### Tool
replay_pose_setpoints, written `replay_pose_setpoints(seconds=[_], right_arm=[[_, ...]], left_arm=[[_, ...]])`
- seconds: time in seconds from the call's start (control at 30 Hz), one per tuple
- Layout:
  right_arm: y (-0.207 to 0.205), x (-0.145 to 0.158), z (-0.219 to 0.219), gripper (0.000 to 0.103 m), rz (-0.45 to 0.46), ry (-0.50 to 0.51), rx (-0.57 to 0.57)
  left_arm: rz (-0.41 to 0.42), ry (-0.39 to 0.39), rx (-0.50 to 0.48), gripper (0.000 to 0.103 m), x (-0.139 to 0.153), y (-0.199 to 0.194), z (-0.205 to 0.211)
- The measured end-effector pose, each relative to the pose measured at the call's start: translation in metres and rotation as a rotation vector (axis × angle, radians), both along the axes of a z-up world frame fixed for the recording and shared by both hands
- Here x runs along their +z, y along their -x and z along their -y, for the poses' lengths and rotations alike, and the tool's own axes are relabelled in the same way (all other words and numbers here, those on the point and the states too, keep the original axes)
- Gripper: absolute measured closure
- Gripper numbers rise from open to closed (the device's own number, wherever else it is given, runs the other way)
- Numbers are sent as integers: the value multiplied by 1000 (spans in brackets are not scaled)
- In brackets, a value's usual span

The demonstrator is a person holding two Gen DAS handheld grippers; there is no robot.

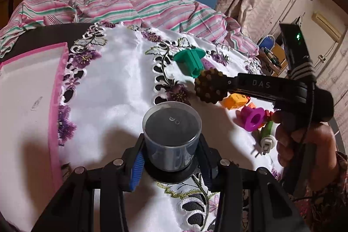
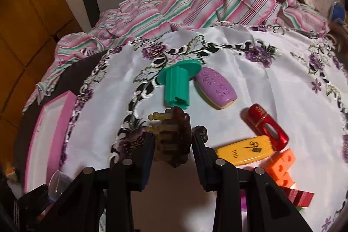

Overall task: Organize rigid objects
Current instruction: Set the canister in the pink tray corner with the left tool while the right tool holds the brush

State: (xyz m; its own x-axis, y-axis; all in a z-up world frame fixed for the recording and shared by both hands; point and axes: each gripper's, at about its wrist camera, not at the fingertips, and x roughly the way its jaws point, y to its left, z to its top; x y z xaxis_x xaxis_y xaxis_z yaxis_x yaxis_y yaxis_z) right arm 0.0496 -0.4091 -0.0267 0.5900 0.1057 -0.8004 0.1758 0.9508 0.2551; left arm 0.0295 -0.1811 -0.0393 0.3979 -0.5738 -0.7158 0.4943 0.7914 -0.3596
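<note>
We held the left gripper (image 1: 171,158) with its fingers closed around a clear plastic cup with a dark base (image 1: 171,134), which stood upright between the blue pads above the white satin tablecloth with purple embroidered flowers (image 1: 113,90). Our right gripper (image 2: 173,145) was clamped on a dark brown studded massage ball with pale wooden pegs (image 2: 174,136), lifted just above the cloth; from the left wrist view the same ball (image 1: 209,86) hung beyond the cup, near a green plastic flanged spool (image 1: 191,62). In the right wrist view that spool (image 2: 177,84) lay on its side, touching a lilac oval soap-like block (image 2: 215,87). To the right of them lay a shiny red case with an oval opening (image 2: 267,126), a yellow flat comb case (image 2: 243,150) and orange cube-shaped blocks (image 2: 282,164), close together. A magenta plastic spool (image 1: 253,119) lay near our right hand (image 1: 304,140). A pink-rimmed white tray (image 1: 28,90) sat at the left edge of the table, and a striped pink and green fabric (image 1: 141,8) was bunched behind.
</note>
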Motion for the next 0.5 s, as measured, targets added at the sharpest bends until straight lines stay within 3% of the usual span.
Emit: replay_pose_setpoints(seconds=[0.5], right_arm=[[3,5,-17,68,30,-23,17]], left_arm=[[30,44,93,59,23,3,-61]])
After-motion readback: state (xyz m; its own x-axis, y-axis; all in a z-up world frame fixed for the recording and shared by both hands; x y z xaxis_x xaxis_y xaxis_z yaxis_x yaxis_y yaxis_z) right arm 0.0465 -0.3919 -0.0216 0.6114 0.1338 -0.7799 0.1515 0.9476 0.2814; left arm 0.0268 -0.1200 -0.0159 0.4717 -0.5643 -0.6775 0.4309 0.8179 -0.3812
